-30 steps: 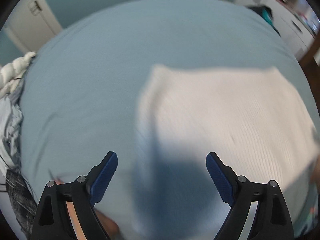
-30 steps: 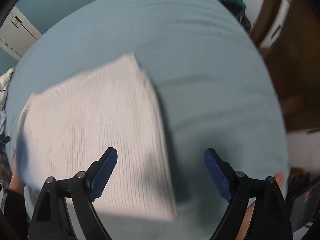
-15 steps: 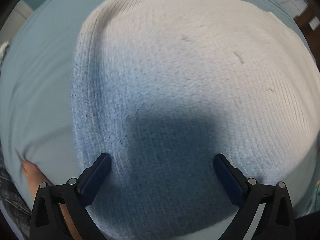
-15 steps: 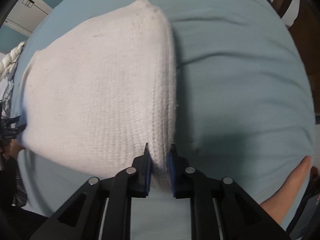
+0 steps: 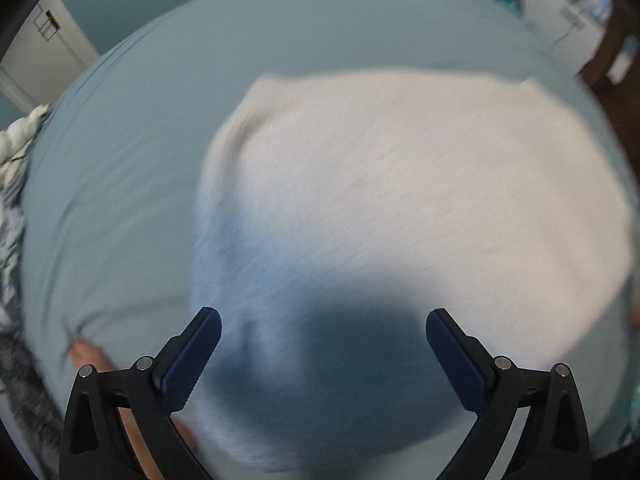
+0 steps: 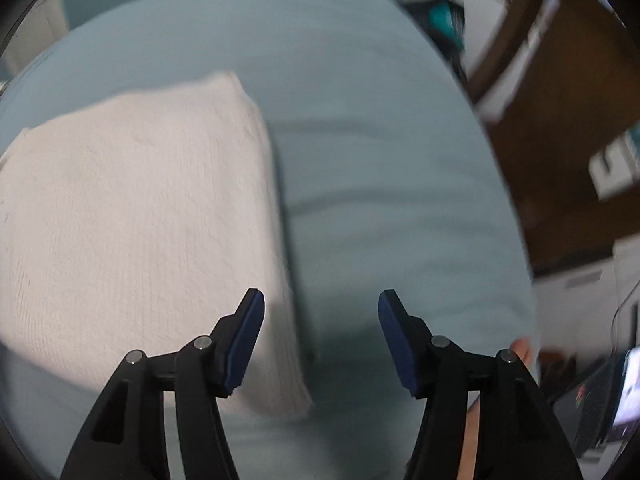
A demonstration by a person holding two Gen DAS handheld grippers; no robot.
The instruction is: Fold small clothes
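Folded white knit garment (image 5: 400,184) flat on bed (image 5: 132,152). My right gripper (image 6: 320,340) just reopening, released beside fold edge; left gripper (image 5: 324,356) spread wide, empty.

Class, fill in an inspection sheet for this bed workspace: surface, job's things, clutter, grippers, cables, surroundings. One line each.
Surface: light blue bedsheet, mildly creased.
Job's things: white knit garment lying folded flat on the sheet.
Clutter: rumpled fabrics at the bed's left edge.
Grippers: left gripper open over the garment; right gripper open, jaws just been opening, nothing between them.
Cables: nothing seen.
Surroundings: white door, brown wooden furniture.
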